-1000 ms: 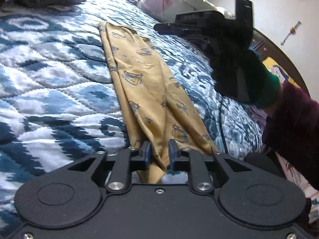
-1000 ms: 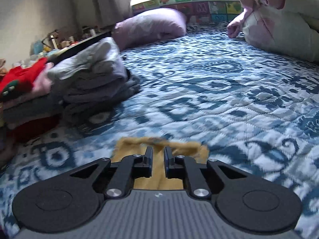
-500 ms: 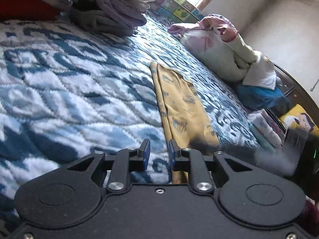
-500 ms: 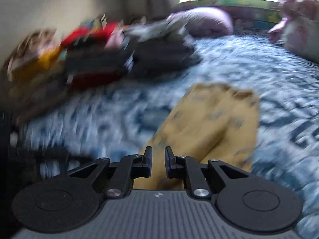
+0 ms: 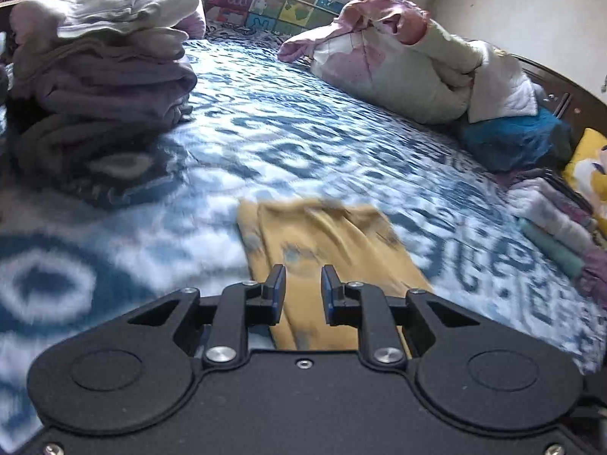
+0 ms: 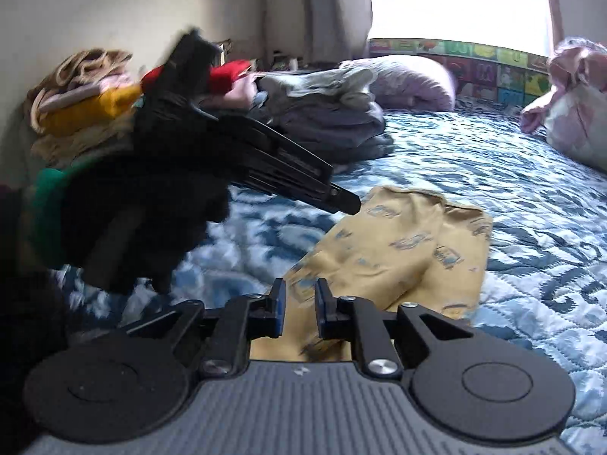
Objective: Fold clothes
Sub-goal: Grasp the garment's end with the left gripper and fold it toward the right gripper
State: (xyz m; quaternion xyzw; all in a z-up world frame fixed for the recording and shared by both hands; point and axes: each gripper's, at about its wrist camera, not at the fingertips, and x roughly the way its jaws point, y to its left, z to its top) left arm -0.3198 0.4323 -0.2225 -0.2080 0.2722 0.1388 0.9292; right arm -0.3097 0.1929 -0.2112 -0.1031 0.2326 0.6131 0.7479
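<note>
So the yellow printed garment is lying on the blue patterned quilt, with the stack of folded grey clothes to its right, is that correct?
Not quite: the stack of folded grey clothes sits to the left of the yellow printed garment, not to its right. Both wrist views show this. The garment does lie on the blue patterned quilt.

One yellow garment [image 5: 326, 235], two claws [image 5: 302, 288]

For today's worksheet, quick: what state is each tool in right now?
Left tool: slightly open, gripping nothing, over the yellow garment.
Right tool: open, its jaws have just been opening, nothing pinched between them.
</note>
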